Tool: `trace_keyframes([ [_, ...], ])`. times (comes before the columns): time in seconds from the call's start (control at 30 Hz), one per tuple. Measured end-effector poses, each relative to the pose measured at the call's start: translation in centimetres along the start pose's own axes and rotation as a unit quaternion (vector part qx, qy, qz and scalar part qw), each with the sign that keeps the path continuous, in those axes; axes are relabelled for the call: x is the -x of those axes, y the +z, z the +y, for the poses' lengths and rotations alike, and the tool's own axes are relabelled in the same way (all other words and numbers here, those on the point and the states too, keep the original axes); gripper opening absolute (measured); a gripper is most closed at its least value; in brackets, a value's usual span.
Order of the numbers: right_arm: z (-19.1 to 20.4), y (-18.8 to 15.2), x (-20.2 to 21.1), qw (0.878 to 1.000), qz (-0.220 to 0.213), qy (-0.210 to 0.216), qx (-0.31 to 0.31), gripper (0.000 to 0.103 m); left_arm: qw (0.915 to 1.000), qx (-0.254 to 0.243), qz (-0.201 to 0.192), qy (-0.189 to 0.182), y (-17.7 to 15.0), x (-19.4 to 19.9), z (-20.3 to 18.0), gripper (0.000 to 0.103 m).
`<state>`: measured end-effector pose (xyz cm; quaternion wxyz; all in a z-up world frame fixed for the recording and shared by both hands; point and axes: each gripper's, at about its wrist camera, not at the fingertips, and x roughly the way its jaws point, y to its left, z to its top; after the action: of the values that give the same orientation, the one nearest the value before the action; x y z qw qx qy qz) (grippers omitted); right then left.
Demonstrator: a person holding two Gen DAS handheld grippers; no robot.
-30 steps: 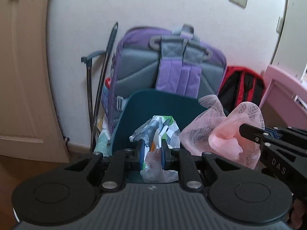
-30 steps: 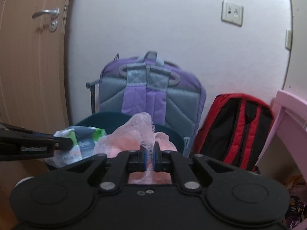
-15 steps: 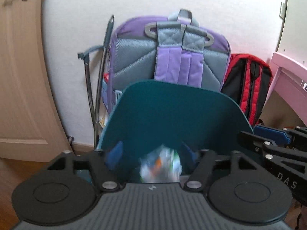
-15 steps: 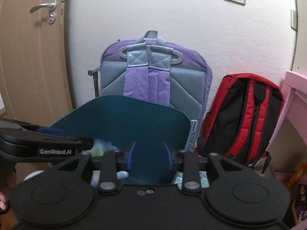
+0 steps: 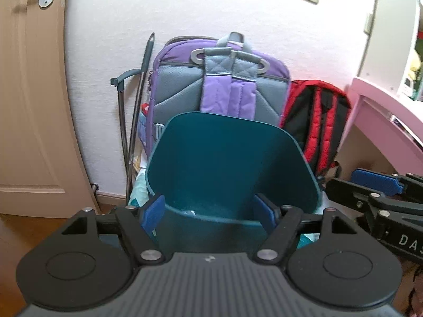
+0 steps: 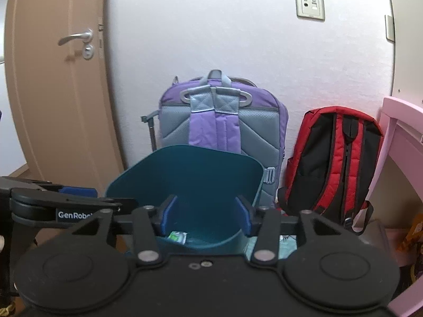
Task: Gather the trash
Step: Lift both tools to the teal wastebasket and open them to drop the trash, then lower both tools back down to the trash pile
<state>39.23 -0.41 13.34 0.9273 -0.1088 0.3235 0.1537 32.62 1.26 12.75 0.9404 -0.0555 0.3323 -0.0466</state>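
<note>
Now the dark teal plastic trash bin (image 6: 185,174) stands on the floor before the white wall, and a small green and white wrapper (image 6: 177,237) lies inside it at the near edge. Both grippers hover over its opening: the left gripper (image 5: 211,211) and the right gripper (image 6: 205,215) have just been opening, jaws apart, nothing between them. Behind the bin lean a purple and grey backpack (image 6: 222,121) and a red and black backpack (image 6: 333,158).
</note>
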Motion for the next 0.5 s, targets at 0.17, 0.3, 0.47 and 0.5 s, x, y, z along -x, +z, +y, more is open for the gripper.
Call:
trace_keyframes([
  [0.17,0.9,-0.7,2.8,1.0,-0.004,0.011,0.005,0.048,0.9999,-0.01,0.002,-0.013,-1.4,2.8,-0.6,0.074],
  [0.3,1.6,-1.5,4.5,1.0,0.0,0.016,0.001,0.05,0.9998,-0.008,0.008,-0.018,-2.8,4.5,-0.7,0.08],
  [0.47,2.4,-3.3,6.2,1.0,0.008,0.028,-0.001,0.051,0.9994,-0.012,0.016,-0.03,-5.0,6.0,-0.6,0.083],
  [0.5,2.6,-3.8,6.4,1.0,0.01,0.029,0.0,0.052,0.9993,-0.012,0.018,-0.031,-5.5,6.2,-0.6,0.083],
])
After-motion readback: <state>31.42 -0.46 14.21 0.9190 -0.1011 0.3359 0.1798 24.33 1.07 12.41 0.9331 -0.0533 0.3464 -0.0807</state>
